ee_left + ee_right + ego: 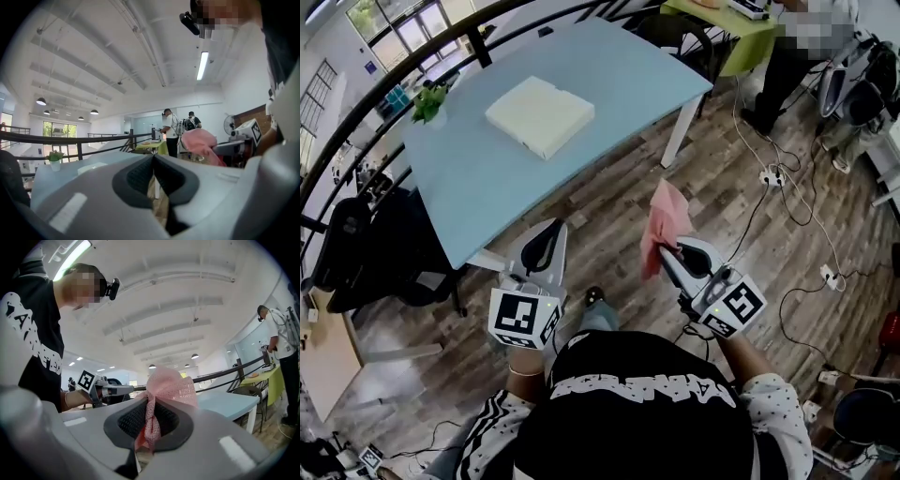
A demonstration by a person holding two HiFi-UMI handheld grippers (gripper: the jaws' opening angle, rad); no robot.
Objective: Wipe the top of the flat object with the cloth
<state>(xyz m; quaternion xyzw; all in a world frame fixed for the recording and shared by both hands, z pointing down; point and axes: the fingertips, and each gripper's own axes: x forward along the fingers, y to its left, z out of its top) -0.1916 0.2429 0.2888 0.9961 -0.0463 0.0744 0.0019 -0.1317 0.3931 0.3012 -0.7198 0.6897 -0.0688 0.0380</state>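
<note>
Clamping cloth [666,223] — right gripper [664,251], short of table [619,89] | left gripper [553,230] beside, jaws closed

Your black shirt [630,427] carries white block lettering [643,386] across it, too warped to read; nothing else is legible.

A shared office or lab workspace on an upper level is suggested, though its exact use cannot be told. A black railing [47,138] is seen beyond the far edge of the light-blue tabletop [609,84]. Cables [797,202] and a power strip [769,175] are strewn over the wood-plank floor [609,216]. Pendant lamps [41,101] are hung under an exposed white ceiling [117,47].
</note>
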